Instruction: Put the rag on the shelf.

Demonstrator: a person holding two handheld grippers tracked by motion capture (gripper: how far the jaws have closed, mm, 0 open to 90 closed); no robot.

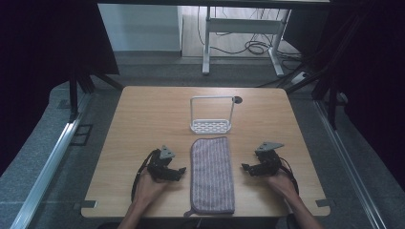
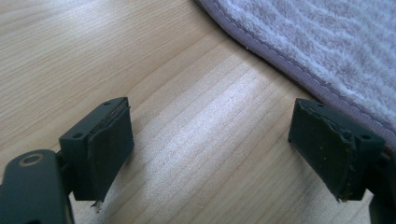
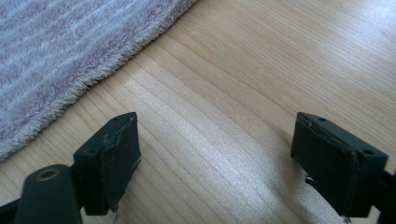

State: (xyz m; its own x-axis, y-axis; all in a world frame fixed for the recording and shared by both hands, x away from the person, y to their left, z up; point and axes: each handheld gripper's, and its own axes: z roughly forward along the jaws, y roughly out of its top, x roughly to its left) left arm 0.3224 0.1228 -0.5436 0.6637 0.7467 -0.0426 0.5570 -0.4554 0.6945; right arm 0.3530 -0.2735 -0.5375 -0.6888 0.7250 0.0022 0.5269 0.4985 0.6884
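Your towel [image 1: 212, 174] lies lengthwise at lower centre of the surface [image 1: 143, 114], between the left gripper [image 1: 175, 172] and right gripper [image 1: 248, 168]; both jaws wide open, empty.

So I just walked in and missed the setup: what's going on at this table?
A person sits at a wooden table with a two-jaw gripper in each hand. The left gripper and the right gripper rest on the tabletop on either side of a folded purple striped towel, jaws open and pointing toward it, holding nothing. Neither is gripping the towel, though one left jaw sits right at its hem. Beyond the towel stands a white rack with a tall handle.
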